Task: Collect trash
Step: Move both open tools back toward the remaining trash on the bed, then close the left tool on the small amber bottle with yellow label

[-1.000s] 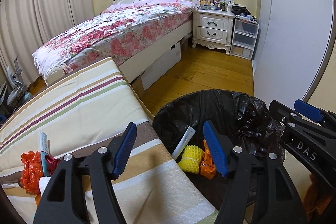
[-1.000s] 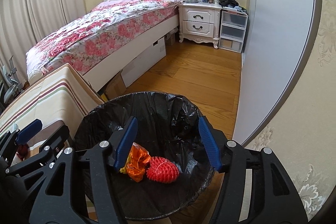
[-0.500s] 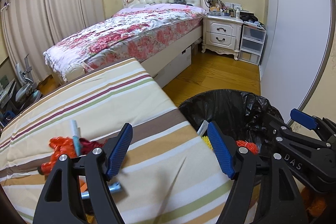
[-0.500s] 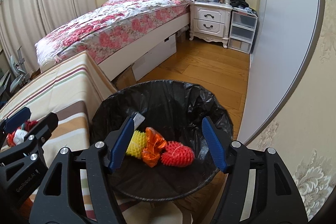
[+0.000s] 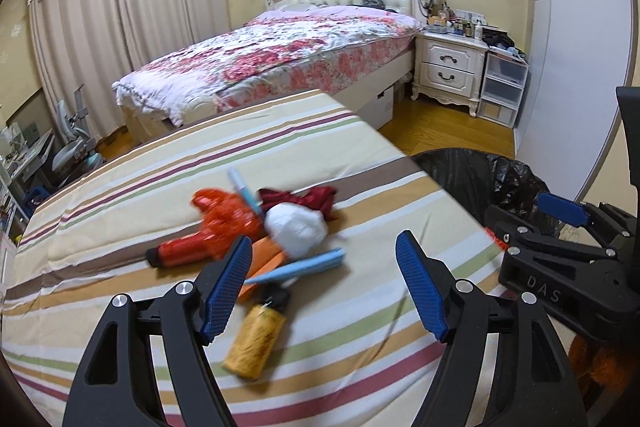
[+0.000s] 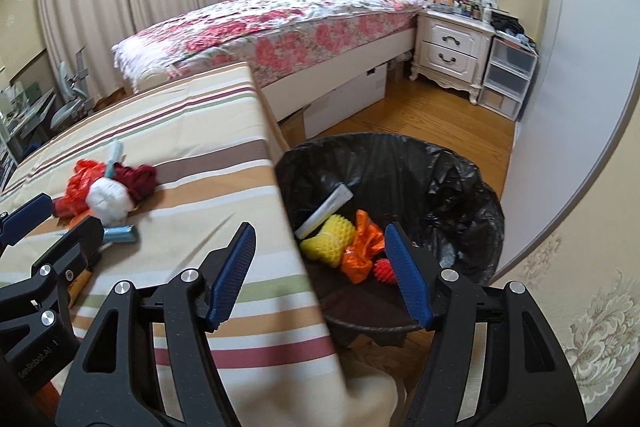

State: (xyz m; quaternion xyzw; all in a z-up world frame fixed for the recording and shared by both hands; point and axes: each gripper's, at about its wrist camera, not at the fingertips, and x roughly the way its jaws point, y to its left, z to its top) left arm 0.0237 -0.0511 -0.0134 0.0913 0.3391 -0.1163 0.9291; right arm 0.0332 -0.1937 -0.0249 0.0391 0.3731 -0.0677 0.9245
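A pile of trash lies on the striped tablecloth (image 5: 360, 355): a red plastic wrapper (image 5: 224, 219), a white paper ball (image 5: 296, 231), a dark red scrap (image 5: 308, 197), a blue tube (image 5: 304, 265) and a yellow bottle (image 5: 256, 339). My left gripper (image 5: 324, 243) hangs open just above and in front of this pile, holding nothing. My right gripper (image 6: 319, 227) is open and empty over the table's edge beside the black-lined bin (image 6: 452, 179). The bin holds a yellow foam net (image 6: 328, 239), an orange wrapper (image 6: 362, 247), a red foam net (image 6: 384, 271) and a white tube (image 6: 324, 211).
A floral-covered bed (image 5: 280, 67) stands behind the table, with a white nightstand (image 5: 448, 71) and plastic drawers (image 5: 500, 87) beside it. A grey wardrobe wall (image 6: 580, 67) runs along the right. Wooden floor (image 6: 420, 119) lies between the bed and the bin.
Both grippers have swung left, away from above the bin and toward the table. The trash pile has come to the middle of the left wrist view. Both pairs of jaws stand a little wider.
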